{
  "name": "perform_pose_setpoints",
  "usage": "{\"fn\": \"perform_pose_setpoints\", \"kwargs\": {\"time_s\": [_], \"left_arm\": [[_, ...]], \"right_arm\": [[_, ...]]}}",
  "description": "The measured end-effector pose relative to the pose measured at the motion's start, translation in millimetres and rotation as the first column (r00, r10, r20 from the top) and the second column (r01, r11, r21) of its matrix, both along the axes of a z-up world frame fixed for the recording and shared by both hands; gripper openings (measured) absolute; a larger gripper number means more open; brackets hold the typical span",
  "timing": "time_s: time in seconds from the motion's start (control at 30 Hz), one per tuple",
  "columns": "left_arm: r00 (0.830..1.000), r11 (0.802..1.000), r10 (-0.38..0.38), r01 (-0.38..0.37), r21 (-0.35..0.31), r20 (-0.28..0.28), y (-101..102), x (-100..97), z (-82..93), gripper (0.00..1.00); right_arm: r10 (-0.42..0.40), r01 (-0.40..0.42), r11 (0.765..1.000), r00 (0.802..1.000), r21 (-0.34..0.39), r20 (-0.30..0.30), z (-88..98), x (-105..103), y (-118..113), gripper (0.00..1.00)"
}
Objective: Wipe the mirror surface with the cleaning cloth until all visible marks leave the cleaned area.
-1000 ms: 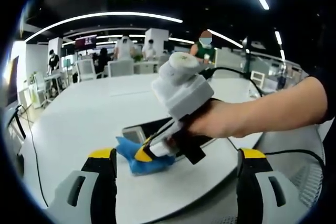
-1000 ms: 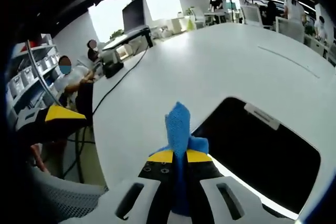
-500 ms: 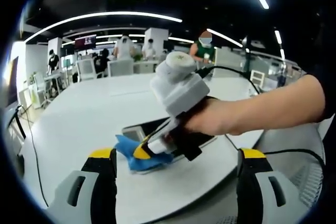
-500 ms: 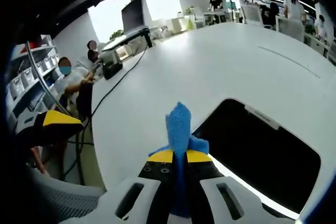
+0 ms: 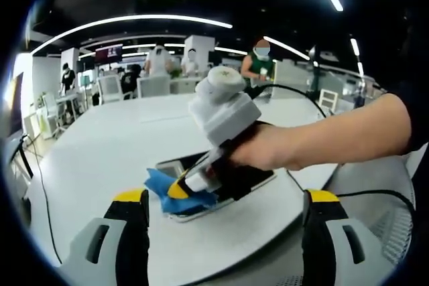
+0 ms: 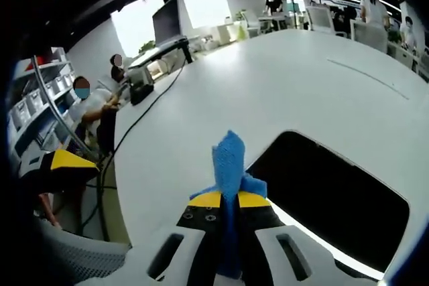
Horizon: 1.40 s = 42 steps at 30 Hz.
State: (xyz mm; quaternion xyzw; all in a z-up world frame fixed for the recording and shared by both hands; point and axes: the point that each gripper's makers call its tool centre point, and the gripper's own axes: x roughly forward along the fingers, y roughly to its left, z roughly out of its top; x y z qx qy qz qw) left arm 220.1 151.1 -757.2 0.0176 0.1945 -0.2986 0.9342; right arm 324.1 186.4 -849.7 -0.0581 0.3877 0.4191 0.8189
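Mirror (image 6: pixel 335 199): dark rectangular panel with rounded corners and a pale rim, lying flat on the white desk (image 6: pixel 268 78). Right gripper view places it at lower right of the frame; left gripper view places it at centre (image 5: pixel 234 179), partly covered by the hand and cloth.

Cleaning cloth (image 6: pixel 229 165): blue, bunched, standing up between the jaws at lower centre of the right gripper view. In the left gripper view (image 5: pixel 161 189) it sits at the mirror's near-left end, pressed to the rim or just over the glass; exact contact cannot be told.

Right gripper (image 6: pixel 228 200): jaws closed tight on the cloth, yellow tips meeting around it. Left gripper view shows it (image 5: pixel 191 184) at centre, held in the person's hand (image 5: pixel 268 149), tip angled down toward the mirror.

Left gripper (image 5: pixel 224 199): jaws spread wide at the bottom of its own view, nothing between them, held back from the mirror.

Progress, as a judgement: cloth is at 1 end of the mirror, most of the glass lies beyond it, so wiping appears at an early stage. Marks on the dark surface are too faint to confirm.
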Motion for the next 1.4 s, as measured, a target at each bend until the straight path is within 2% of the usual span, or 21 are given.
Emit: {"fn": "perform_pose_setpoints", "kwargs": {"time_s": [0.53, 1.0, 1.4], "left_arm": [[1.000, 1.000, -0.003, 0.003, 0.003, -0.007, 0, 0.0, -1.2, 0.96], [1.000, 1.000, -0.006, 0.006, 0.004, -0.011, -1, 0.5, -1.9, 0.96], [1.000, 1.000, -0.012, 0.012, 0.007, -0.018, -2, 0.0, -2.7, 0.96]], "right_arm": [[-0.023, 0.023, 1.000, 1.000, 0.018, 0.002, -0.3, 14, -1, 0.01], [-0.048, 0.048, 0.999, 0.999, 0.017, 0.006, -0.9, 38, -4, 0.01], [-0.062, 0.061, 0.998, 0.998, 0.021, 0.022, -0.9, 50, -5, 0.01]]}}
